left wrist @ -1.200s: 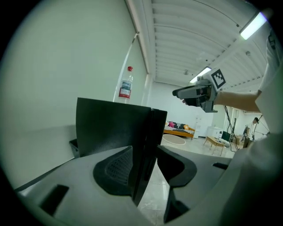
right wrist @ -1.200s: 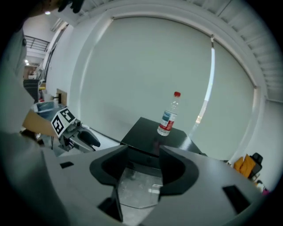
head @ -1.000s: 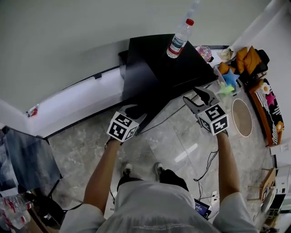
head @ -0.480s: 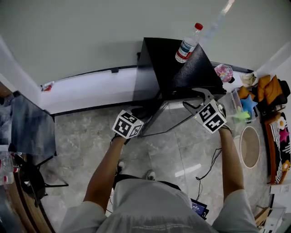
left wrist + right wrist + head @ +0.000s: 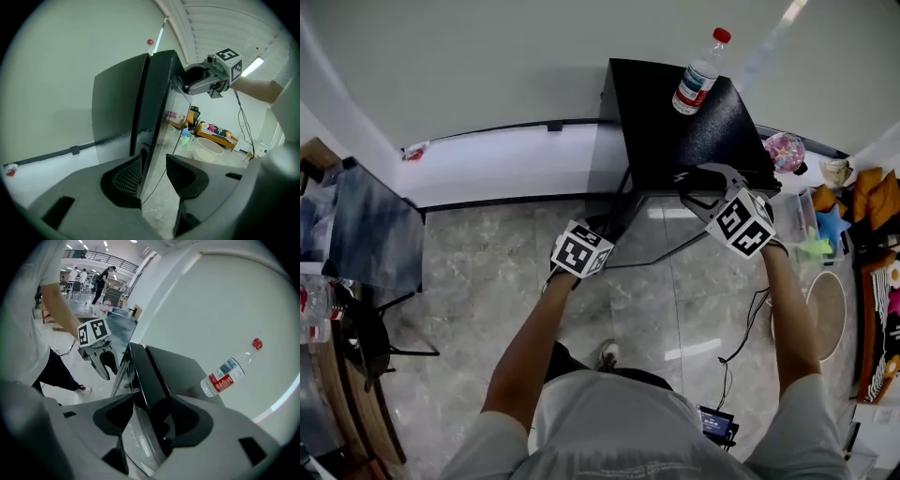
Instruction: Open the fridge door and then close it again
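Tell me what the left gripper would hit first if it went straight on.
Probably the fridge: its front edge lines up between the open jaws of the left gripper. Depth is unclear.

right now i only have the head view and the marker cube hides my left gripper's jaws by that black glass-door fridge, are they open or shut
Observer: Open. In the left gripper view the left gripper has its jaws apart, and the front edge of the black fridge's glass door runs through the gap.
Operator: ok and the right one, is it squeezing anything
Observer: Not that I can see. The right gripper has just been opening its jaws. Its own view shows the door's top edge in the wide gap between them.
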Demonstrator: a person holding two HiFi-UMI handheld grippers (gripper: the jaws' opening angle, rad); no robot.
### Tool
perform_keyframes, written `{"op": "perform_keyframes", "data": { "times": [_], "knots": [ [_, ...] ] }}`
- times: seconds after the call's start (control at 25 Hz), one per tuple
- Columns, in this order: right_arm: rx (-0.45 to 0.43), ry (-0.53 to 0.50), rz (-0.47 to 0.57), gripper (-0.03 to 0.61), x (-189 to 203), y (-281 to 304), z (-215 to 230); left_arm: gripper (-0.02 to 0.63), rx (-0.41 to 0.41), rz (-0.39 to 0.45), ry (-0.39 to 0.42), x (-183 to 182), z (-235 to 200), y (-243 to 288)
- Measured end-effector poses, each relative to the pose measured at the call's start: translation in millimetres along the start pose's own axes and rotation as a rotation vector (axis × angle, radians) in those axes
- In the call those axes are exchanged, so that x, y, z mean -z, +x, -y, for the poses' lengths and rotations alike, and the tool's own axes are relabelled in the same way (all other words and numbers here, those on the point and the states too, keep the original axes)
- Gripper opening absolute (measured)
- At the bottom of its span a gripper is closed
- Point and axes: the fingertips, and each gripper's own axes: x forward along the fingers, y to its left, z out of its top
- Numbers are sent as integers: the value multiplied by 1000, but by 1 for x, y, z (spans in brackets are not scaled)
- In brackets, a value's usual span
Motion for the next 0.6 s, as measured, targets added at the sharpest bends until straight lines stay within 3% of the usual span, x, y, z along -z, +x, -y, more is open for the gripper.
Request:
{"op": "perform_keyframes", "data": {
  "times": [0.2, 0.4, 0.6],
  "knots": [
    [-33, -7, 3, 242, 1, 2, 0, 149, -14, -4, -17, 2, -9, 19],
    [-6, -33, 32, 241, 4, 4, -2, 145, -37, 13, -76, 18, -13, 33],
    [-13, -45, 45, 237, 4, 3, -3, 133, -89, 26, -79, 25, -14, 42]
  ]
}}
